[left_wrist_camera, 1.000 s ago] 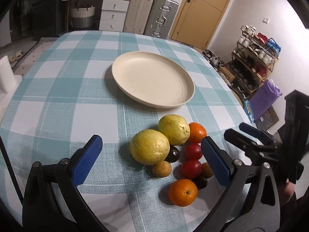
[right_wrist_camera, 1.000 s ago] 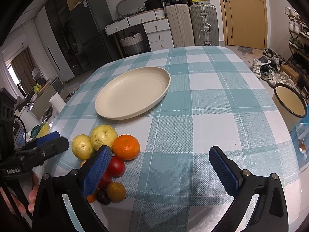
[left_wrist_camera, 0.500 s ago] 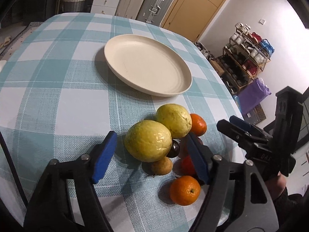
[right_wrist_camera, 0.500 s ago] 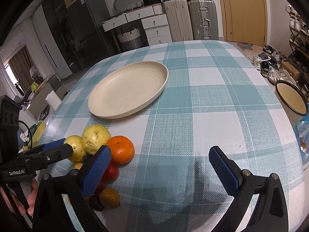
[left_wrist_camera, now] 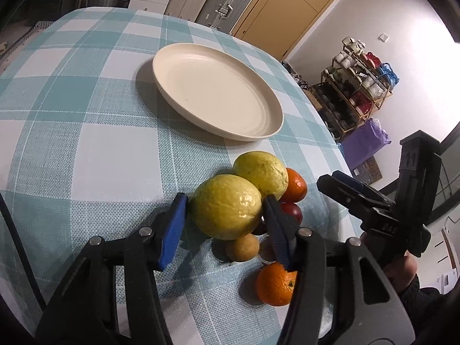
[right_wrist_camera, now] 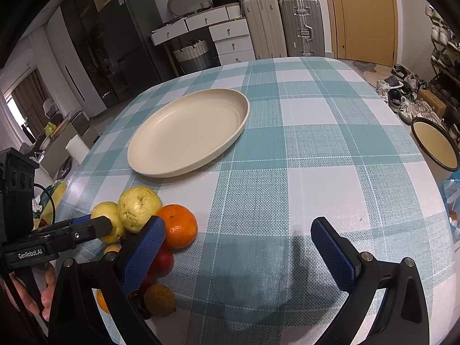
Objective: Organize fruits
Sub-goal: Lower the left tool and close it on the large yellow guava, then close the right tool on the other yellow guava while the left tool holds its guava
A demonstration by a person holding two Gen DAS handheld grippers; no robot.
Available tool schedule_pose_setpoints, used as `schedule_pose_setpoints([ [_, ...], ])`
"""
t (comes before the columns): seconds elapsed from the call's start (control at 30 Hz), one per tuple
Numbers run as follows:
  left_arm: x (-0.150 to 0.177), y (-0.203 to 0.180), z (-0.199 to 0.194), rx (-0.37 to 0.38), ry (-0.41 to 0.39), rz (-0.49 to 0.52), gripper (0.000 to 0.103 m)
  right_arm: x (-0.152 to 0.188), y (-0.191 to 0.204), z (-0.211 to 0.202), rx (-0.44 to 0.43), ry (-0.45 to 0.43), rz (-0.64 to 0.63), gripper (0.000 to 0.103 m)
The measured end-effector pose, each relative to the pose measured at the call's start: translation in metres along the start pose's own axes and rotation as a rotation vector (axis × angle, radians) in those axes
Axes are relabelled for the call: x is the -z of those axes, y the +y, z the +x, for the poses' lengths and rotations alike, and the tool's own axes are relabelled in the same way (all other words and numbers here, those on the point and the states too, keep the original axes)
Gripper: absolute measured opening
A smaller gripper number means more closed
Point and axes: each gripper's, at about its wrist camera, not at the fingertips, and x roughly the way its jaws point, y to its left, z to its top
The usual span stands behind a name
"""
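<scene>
- Since a second ago I have brought the left gripper [left_wrist_camera: 225, 211] down and narrowed it — its blue pads, wide of the fruit pile then, now sit against both flanks of the nearer yellow guava [left_wrist_camera: 225, 207], jaws clamped on it or all but.
- The guava rests on the cloth in the pile, touching a second guava [left_wrist_camera: 260, 172] behind it, not yet lifted.
- I read this as the first pick: the cream plate [left_wrist_camera: 161, 66] lies bare just beyond the pile, and every fruit remains off it.
- Crowded round the held guava are a mandarin [left_wrist_camera: 294, 185], a red plum-like fruit [left_wrist_camera: 293, 211], a small tan fruit [left_wrist_camera: 243, 247] and a nearer mandarin [left_wrist_camera: 274, 284] — lifting may nudge them.
- My right gripper [right_wrist_camera: 238, 247] hovers beside the pile with jaws wide apart and nothing between them, much as before.
- The surface is a table under a teal-and-white checked cloth [right_wrist_camera: 316, 149], slightly glossy.
- Around it, a lived-in room: suitcases [right_wrist_camera: 284, 26] and white drawers [right_wrist_camera: 230, 37] by a wooden door [right_wrist_camera: 362, 11], a dark fridge [right_wrist_camera: 126, 37], shoes [right_wrist_camera: 408, 106] on the floor, a mug rack [left_wrist_camera: 362, 80].
</scene>
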Motion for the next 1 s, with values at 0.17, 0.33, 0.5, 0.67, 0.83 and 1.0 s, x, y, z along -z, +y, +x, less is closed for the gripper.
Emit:
schedule_pose_setpoints([
  [0.17, 0.001, 0.002, -0.002, 0.005, -0.001, -0.010, 0.051, -0.001, 0.001, 0.000, -0.006, -0.006, -0.002, 0.103],
  [0.33, 0.000, 0.003, -0.004, 0.002, -0.006, -0.009, 0.051, -0.002, 0.001, 0.001, -0.009, -0.007, -0.003, 0.103],
  [0.5, -0.003, 0.007, -0.010, 0.001, -0.025, -0.018, 0.051, -0.003, 0.005, -0.001, -0.016, -0.022, -0.010, 0.103],
  [0.67, -0.006, 0.014, -0.019, -0.013, -0.045, -0.031, 0.051, -0.006, 0.015, -0.004, -0.047, -0.036, -0.042, 0.103],
  [0.83, -0.008, 0.022, -0.029, -0.026, -0.063, -0.041, 0.051, -0.010, 0.029, -0.004, -0.120, -0.034, -0.085, 0.103],
  [1.0, -0.009, 0.029, -0.036, -0.035, -0.077, -0.052, 0.051, -0.016, 0.046, -0.002, -0.164, -0.020, -0.132, 0.103],
])
